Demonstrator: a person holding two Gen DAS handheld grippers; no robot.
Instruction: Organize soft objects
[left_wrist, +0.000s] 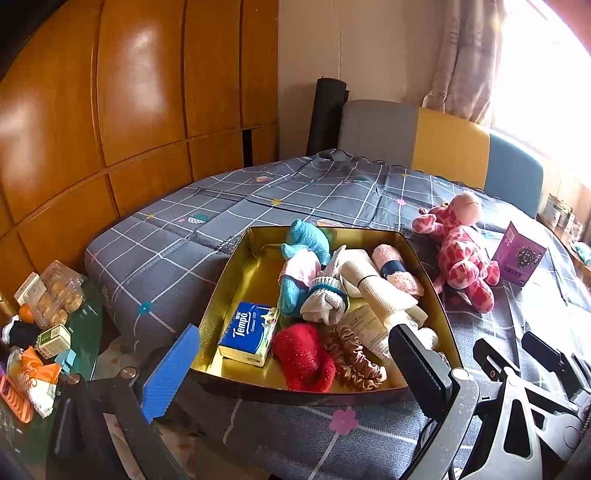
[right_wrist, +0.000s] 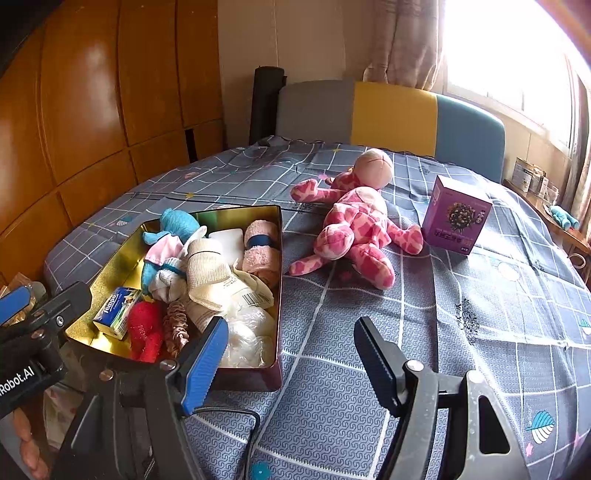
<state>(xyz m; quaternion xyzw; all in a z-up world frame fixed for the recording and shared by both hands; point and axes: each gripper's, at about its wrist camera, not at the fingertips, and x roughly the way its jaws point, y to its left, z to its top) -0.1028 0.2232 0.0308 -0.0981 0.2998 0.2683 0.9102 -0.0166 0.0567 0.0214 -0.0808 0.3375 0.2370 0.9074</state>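
A gold tin box (left_wrist: 236, 275) sits on the bed (right_wrist: 369, 332), near its front edge. The box is full of soft things: a blue plush toy (left_wrist: 308, 240), a rolled pink towel (left_wrist: 397, 271), a grey sock (left_wrist: 325, 304), a red sock (left_wrist: 304, 356), a brown scrunchie (left_wrist: 354, 356) and a blue tissue pack (left_wrist: 247, 332). A pink spotted plush toy (right_wrist: 354, 225) lies on the bed, just to the right of the box and not in it. A purple box (right_wrist: 454, 216) stands beside that toy.

The left gripper (left_wrist: 291, 365) hangs over the front of the tin box with its jaws wide apart and nothing in them. The right gripper (right_wrist: 288, 358) is over the bed beside the box, jaws also wide apart and empty
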